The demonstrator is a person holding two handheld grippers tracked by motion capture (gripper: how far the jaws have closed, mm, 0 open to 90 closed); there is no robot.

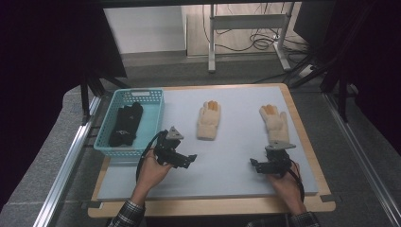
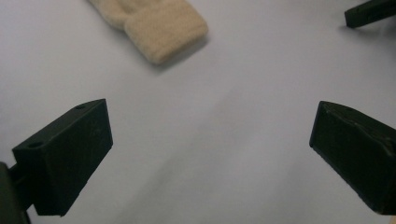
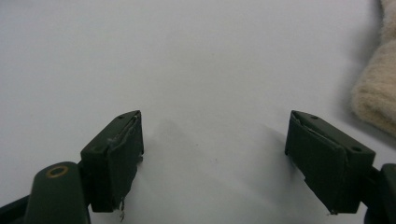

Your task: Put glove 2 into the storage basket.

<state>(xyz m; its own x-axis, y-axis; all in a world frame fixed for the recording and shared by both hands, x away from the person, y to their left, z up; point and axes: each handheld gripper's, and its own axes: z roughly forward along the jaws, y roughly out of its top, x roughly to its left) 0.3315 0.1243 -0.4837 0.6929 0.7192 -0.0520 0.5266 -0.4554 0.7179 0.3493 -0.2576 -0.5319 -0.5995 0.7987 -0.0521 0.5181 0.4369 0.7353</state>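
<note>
- Grey mat [image 1: 227, 156]: two cream gloves right of the basket [image 1: 153, 124].
- Nearer glove [image 1: 209, 120]: soft, light; pinch its cuff.
- Left gripper [image 1: 189, 159] and right gripper [image 1: 255, 165] both gape, empty.

Cream glove [image 2: 156, 28] (cuff end) beyond spread jaws.

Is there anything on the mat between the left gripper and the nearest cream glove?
No. In the left gripper view, only bare grey mat lies between the left gripper and the cream glove cuff.
</note>
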